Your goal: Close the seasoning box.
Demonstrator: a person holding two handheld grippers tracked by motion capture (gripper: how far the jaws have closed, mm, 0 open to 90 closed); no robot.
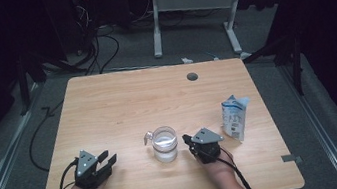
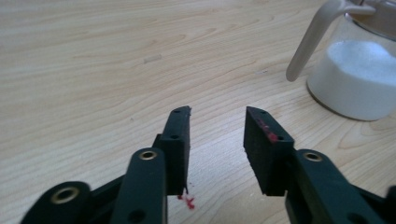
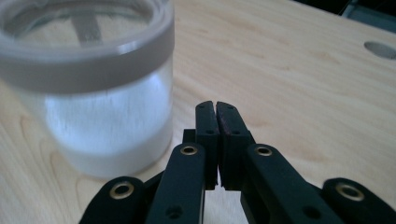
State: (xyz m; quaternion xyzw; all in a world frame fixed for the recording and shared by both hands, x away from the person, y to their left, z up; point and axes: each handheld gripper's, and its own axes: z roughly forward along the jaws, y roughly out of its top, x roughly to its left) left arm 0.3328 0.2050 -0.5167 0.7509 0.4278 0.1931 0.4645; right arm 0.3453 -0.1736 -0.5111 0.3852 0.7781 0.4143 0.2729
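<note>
The clear glass jar [image 1: 165, 144] with its pale looped handle, roughly half full of white powder, stood just left of the right gripper [image 1: 187, 139], whose jaws were pressed together and empty, while the left gripper [image 1: 108, 158], jaws parted on nothing, seemingly needed to approach that handle next.
</note>
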